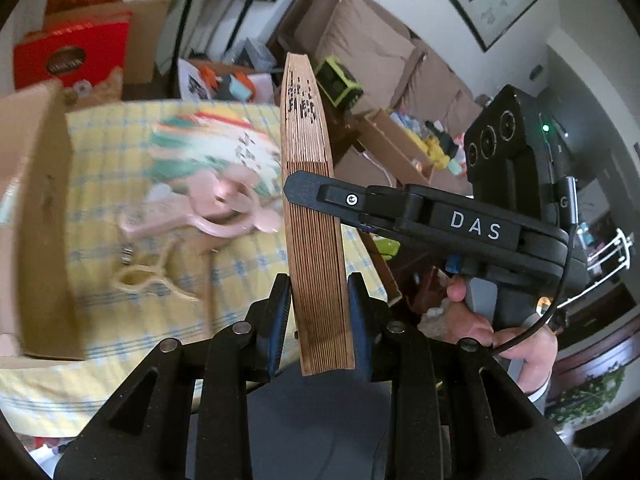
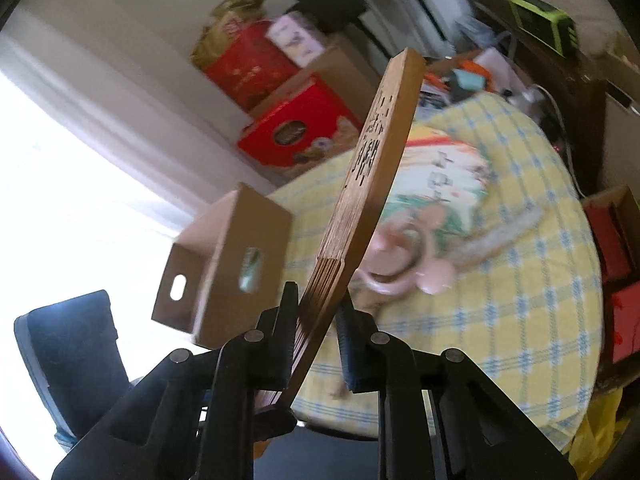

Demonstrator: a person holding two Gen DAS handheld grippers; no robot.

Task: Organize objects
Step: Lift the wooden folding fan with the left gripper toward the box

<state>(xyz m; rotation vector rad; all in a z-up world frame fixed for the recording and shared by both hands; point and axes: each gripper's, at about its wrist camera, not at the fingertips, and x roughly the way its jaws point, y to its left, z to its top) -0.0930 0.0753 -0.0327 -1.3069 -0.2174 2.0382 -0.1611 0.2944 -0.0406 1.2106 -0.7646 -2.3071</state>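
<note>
A folded wooden fan with carved slats stands upright in the air above the table. My left gripper is shut on its lower part, a pad pressed against each flat side. My right gripper comes in from the right and is clamped across the fan's middle. In the right wrist view the same fan leans up and to the right out of my right gripper, whose pads press on both its sides. The fan's bottom end is hidden behind the fingers.
Below is a round table with a yellow checked cloth. On it lie an open painted paper fan, a pink handheld fan and a cream hair clip. A cardboard box stands at the table's left. A hand holds the right gripper.
</note>
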